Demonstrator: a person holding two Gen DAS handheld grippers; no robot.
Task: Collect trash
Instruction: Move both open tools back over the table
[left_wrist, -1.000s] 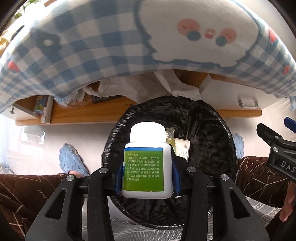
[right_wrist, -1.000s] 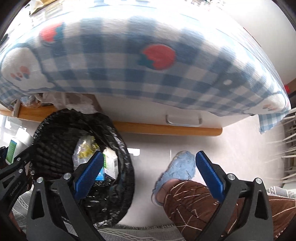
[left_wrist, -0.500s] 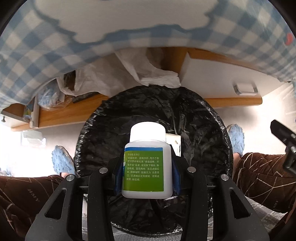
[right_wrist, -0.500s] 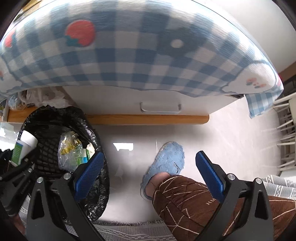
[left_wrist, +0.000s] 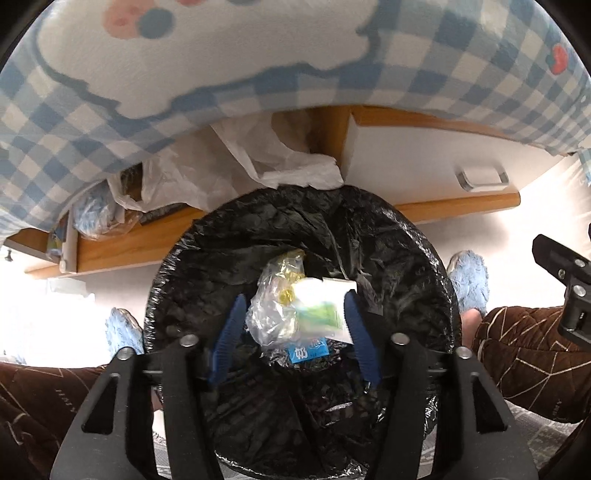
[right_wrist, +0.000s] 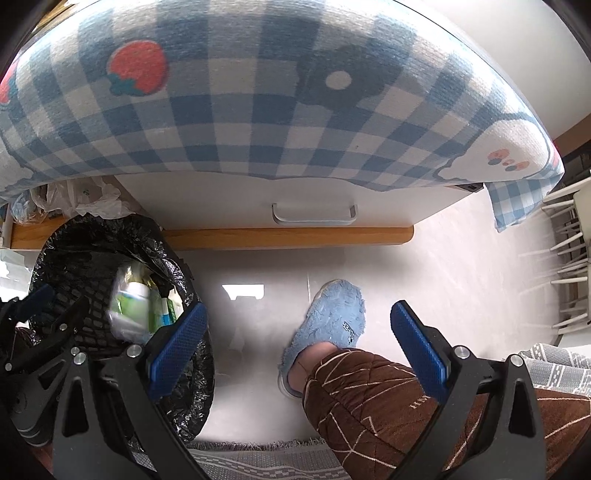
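My left gripper (left_wrist: 293, 334) is open and empty above a bin lined with a black bag (left_wrist: 406, 266). The white bottle with a green label (left_wrist: 319, 314) is blurred, inside the bin below the fingers, on a clear plastic bag (left_wrist: 269, 317) and a blue-and-white packet (left_wrist: 308, 350). In the right wrist view the bin (right_wrist: 88, 251) is at the left with the blurred bottle (right_wrist: 131, 310) in it. My right gripper (right_wrist: 299, 354) is open and empty over the floor, right of the bin.
A table with a blue checked cloth (left_wrist: 258, 74) overhangs the bin. A white drawer with a handle (right_wrist: 314, 218) sits under it. A shelf holds white plastic bags (left_wrist: 221, 173). The person's brown-trousered legs and blue slippers (right_wrist: 332, 317) flank the bin. White chair legs (right_wrist: 569, 266) stand at the right.
My left gripper opened and let go of the white bottle, which dropped into the bin. The right gripper stayed open and shifted only slightly.
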